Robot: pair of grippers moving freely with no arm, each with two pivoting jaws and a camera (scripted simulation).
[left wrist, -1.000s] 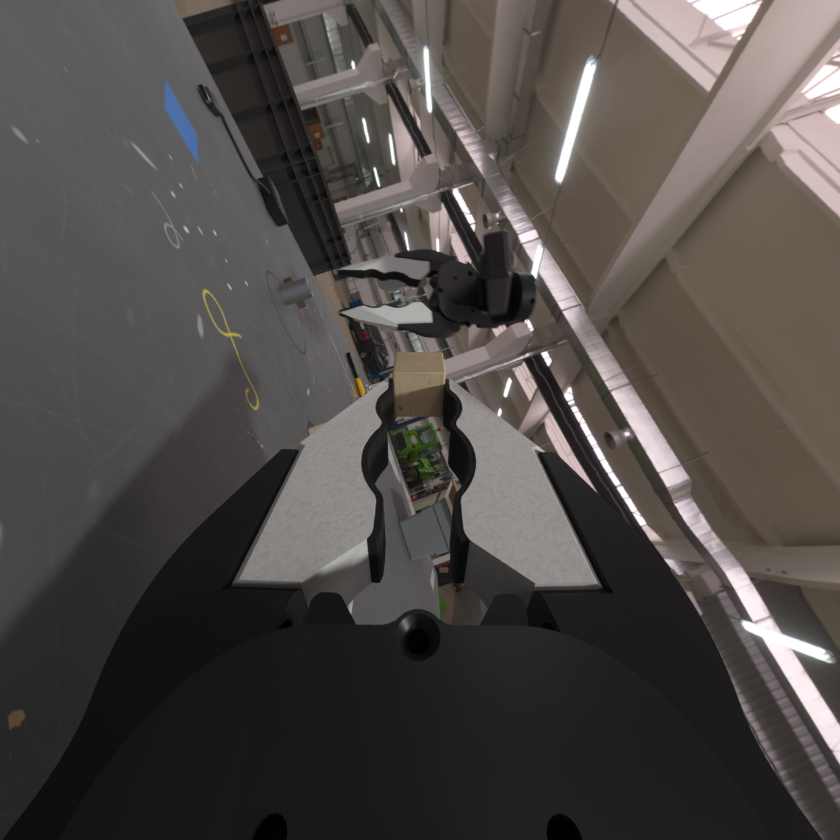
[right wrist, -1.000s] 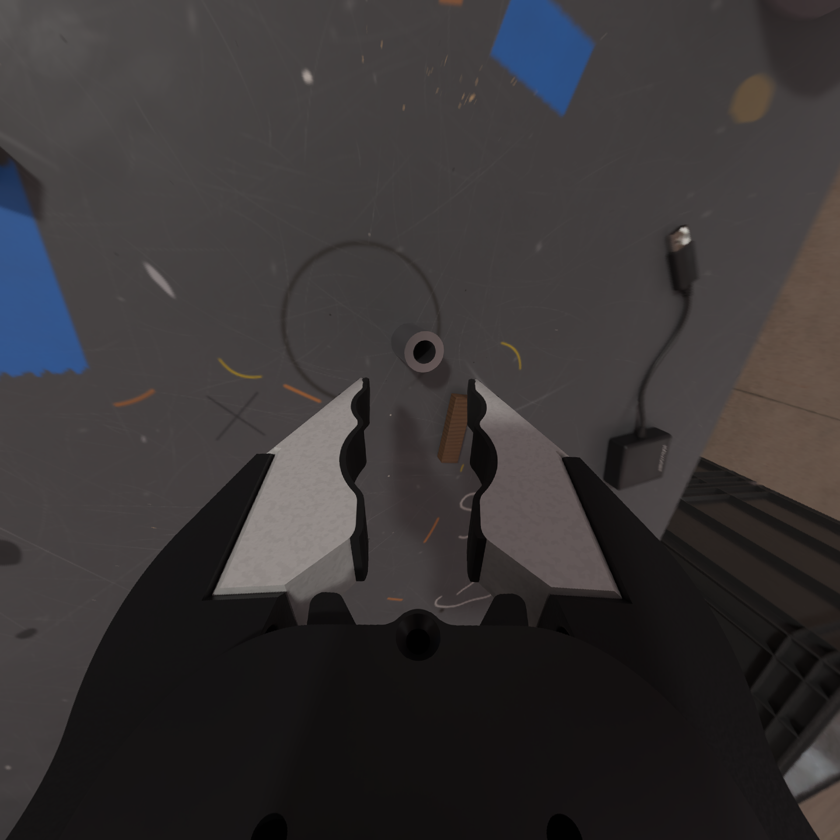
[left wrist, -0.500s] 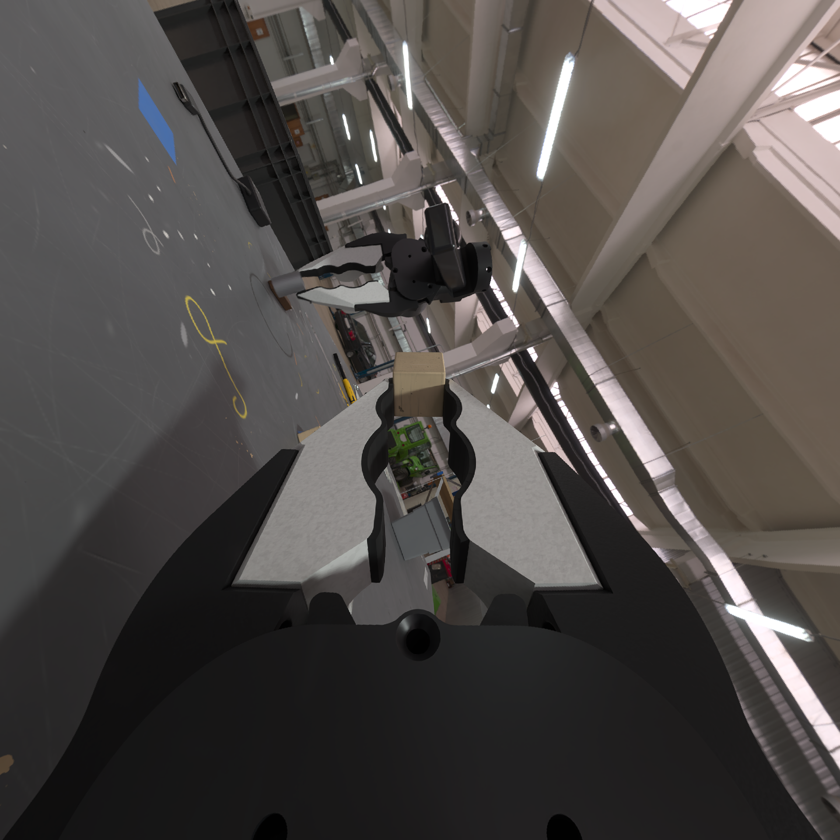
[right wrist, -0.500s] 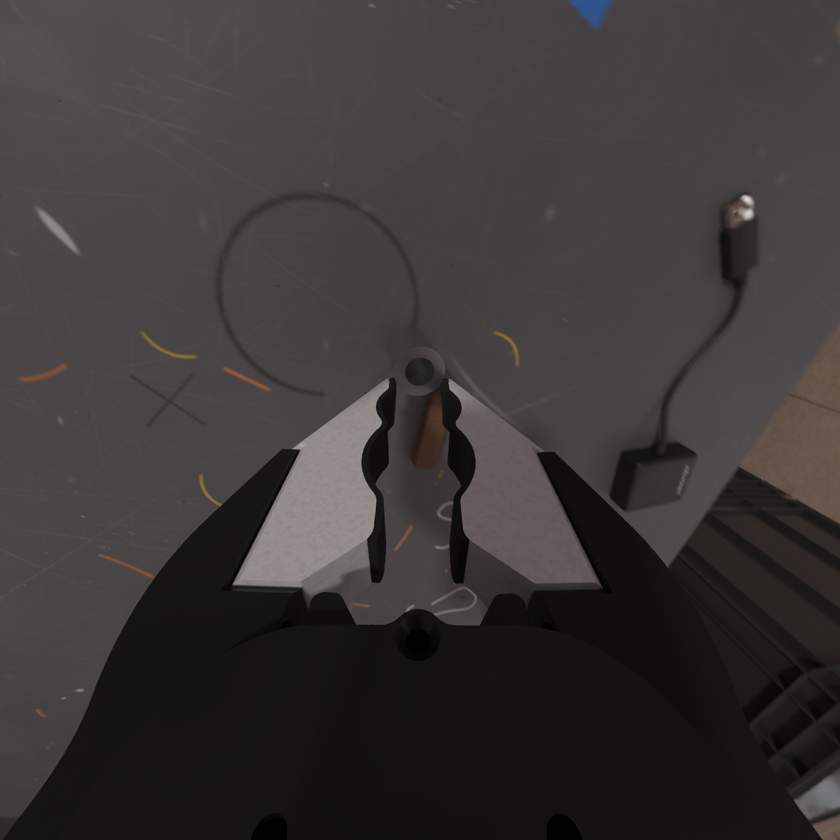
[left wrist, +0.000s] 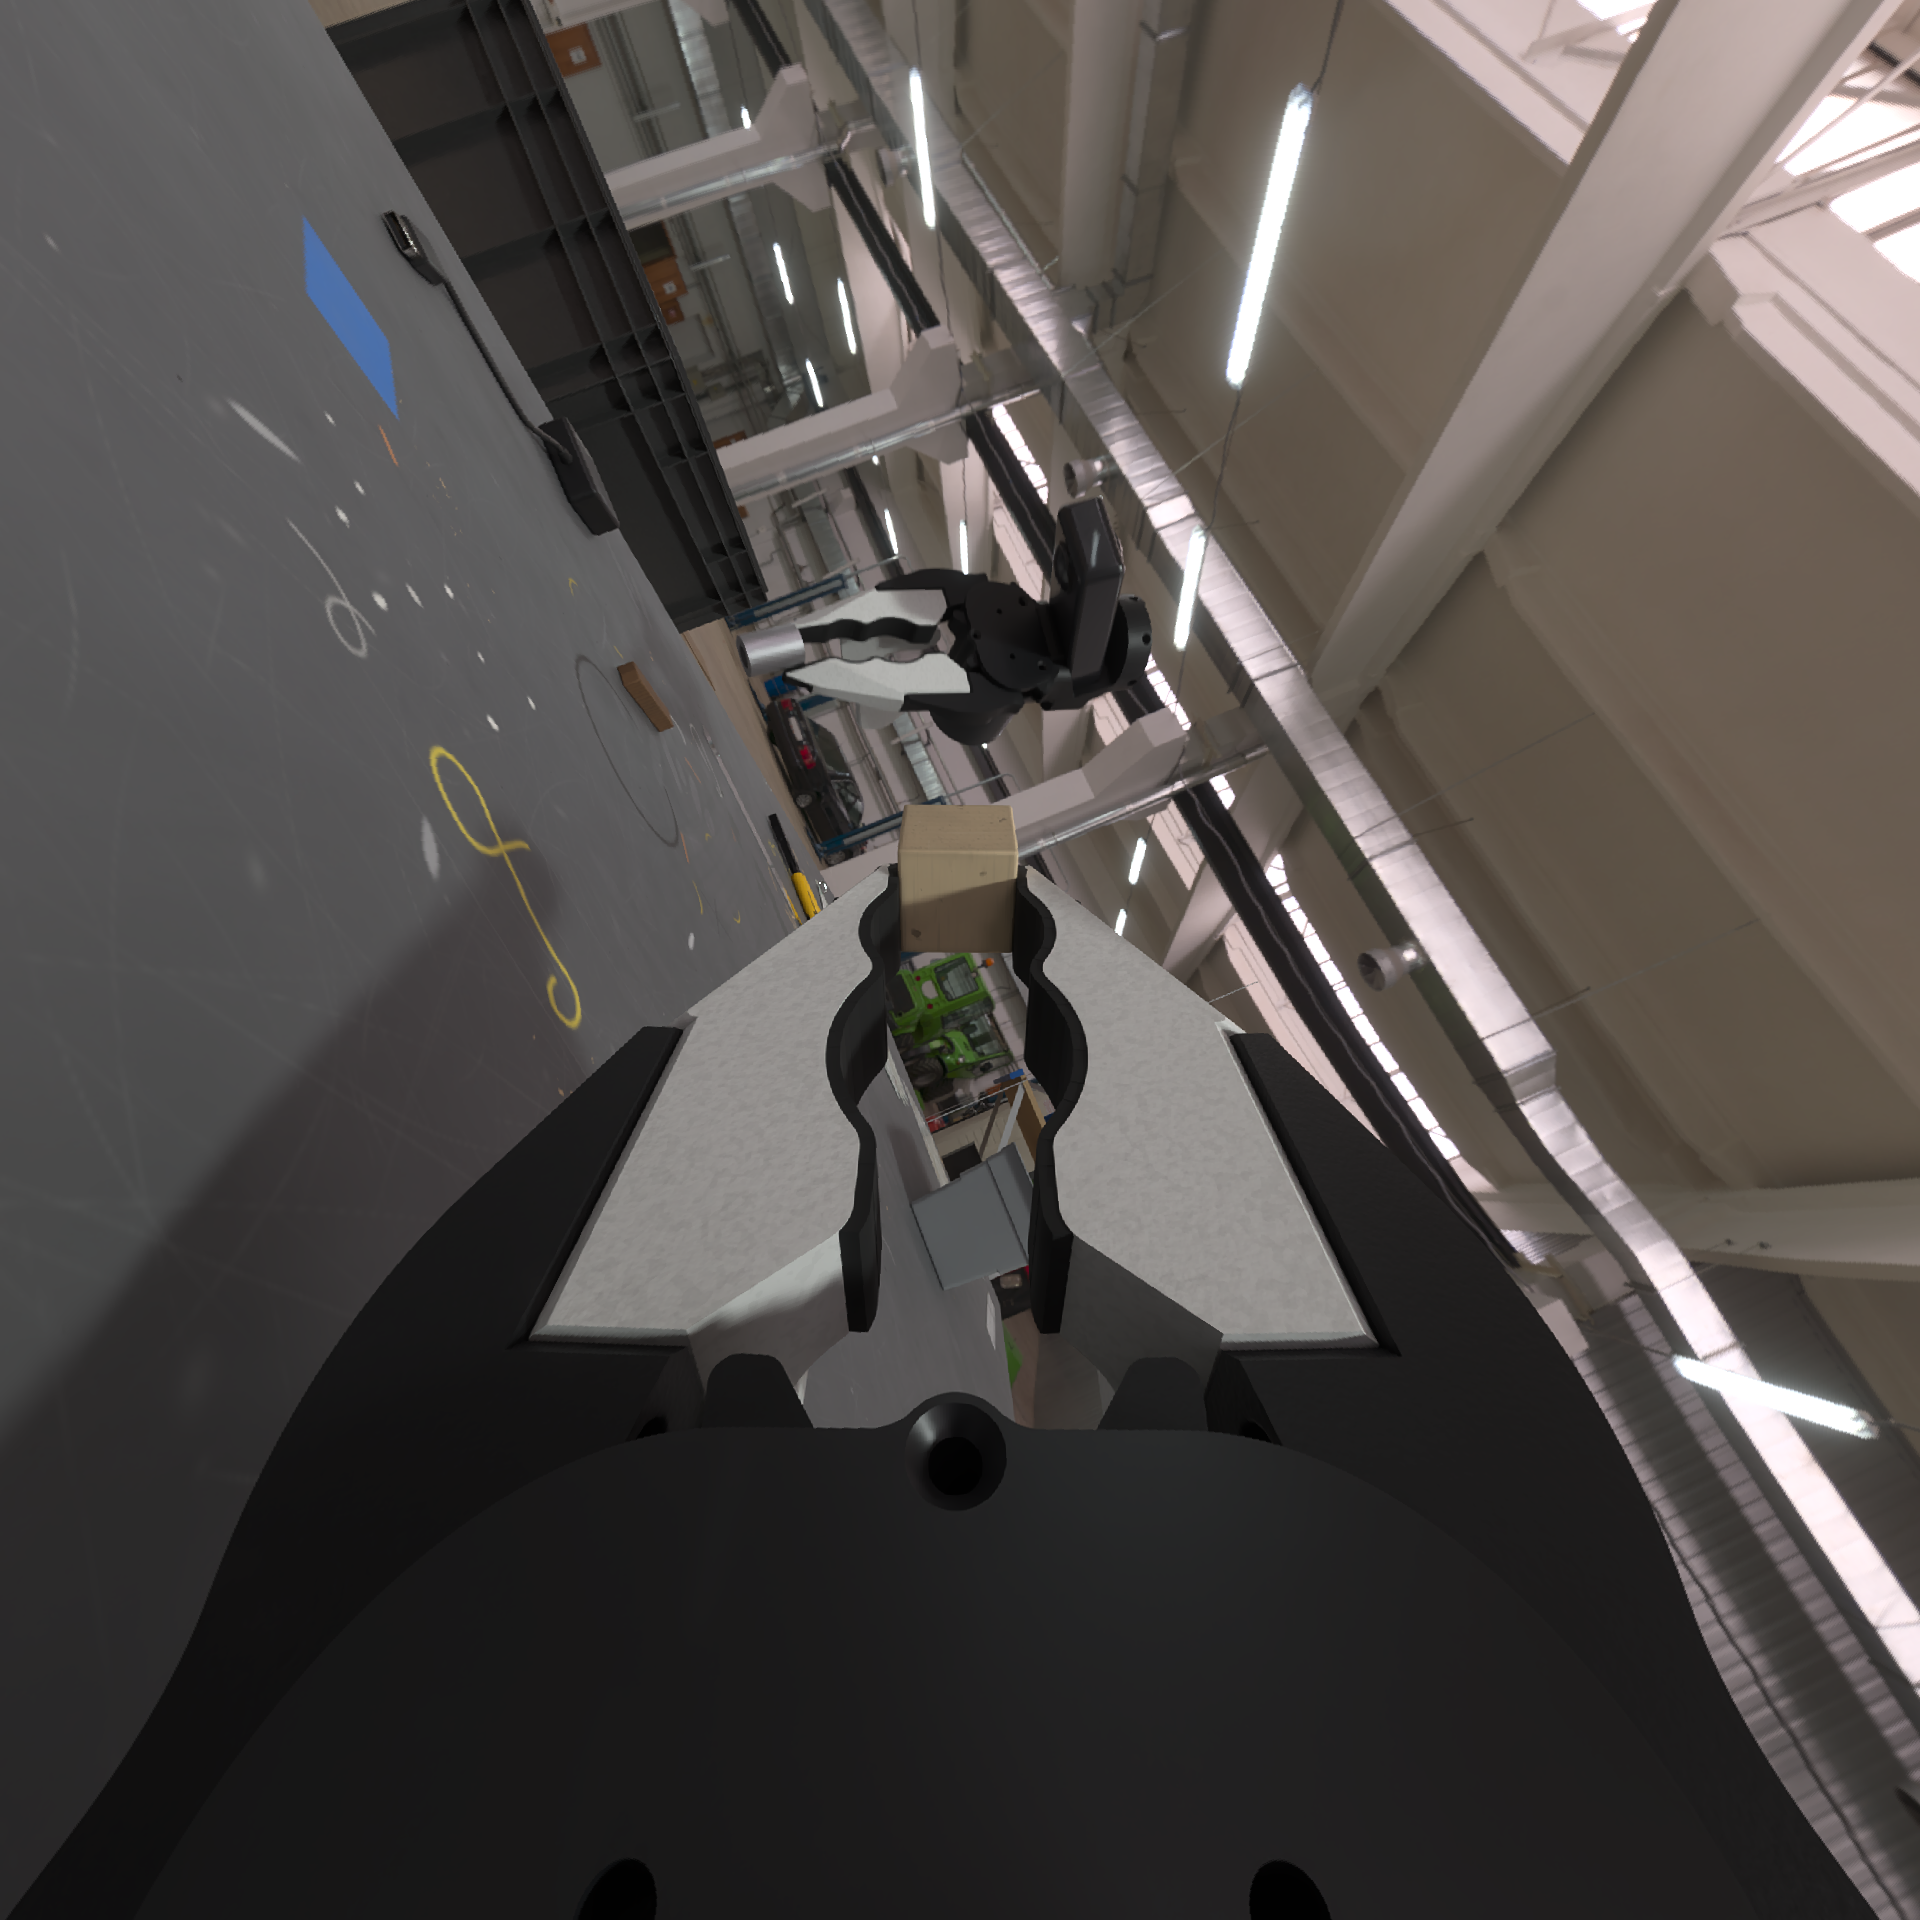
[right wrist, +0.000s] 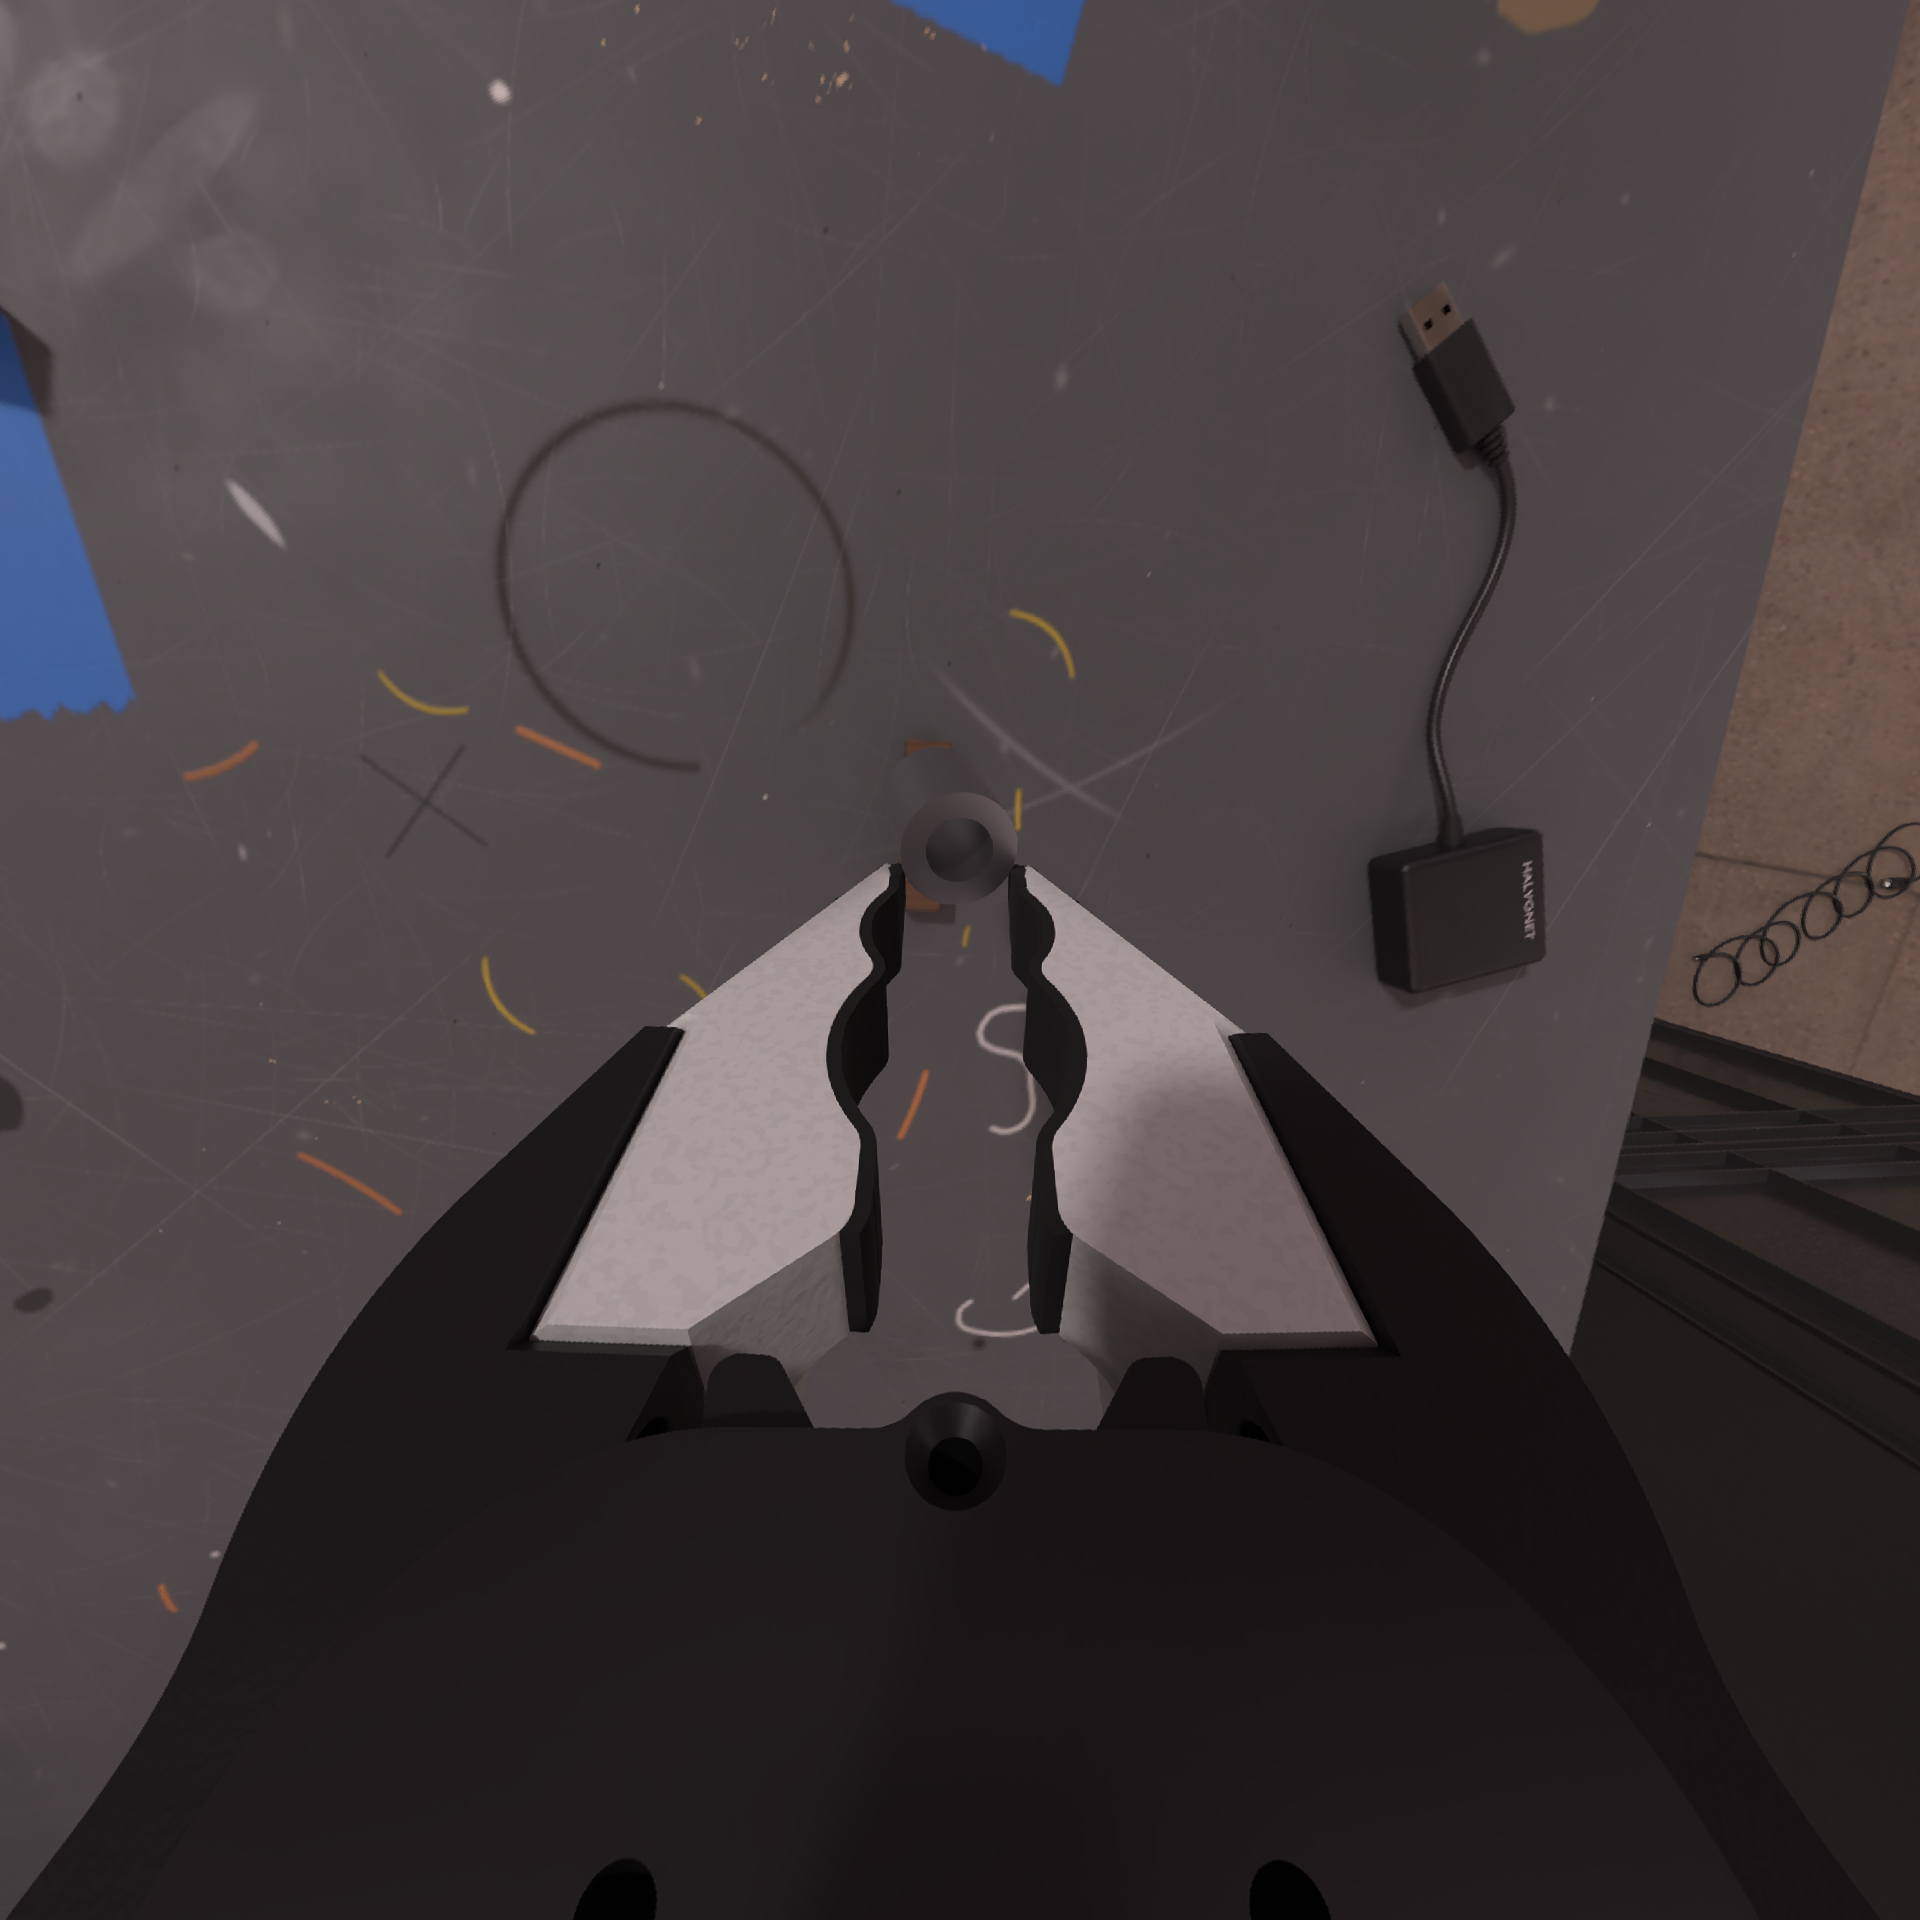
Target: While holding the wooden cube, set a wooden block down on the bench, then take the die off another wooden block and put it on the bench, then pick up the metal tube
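Two grippers each pinch something. The left gripper (left wrist: 956,894) clamps a pale, smooth-grained wooden cube (left wrist: 956,878) at its wavy black fingertips, held clear of the bench (left wrist: 156,727) and pointing along the bench rather than down at it. The right gripper (right wrist: 956,883) points straight down, its fingertips pressed against the sides of a dull grey metal tube (right wrist: 957,852), seen end-on as a thick ring with a round bore. In the left wrist view, that tube (left wrist: 767,652) sticks out of the fingertips toward the bench, lifted off it. A thin brown wooden block (left wrist: 644,696) lies flat beside a drawn circle (right wrist: 675,582). The bench is matt grey, scratched and flecked with paint. A black cable adapter (right wrist: 1455,920) lies near its right edge.
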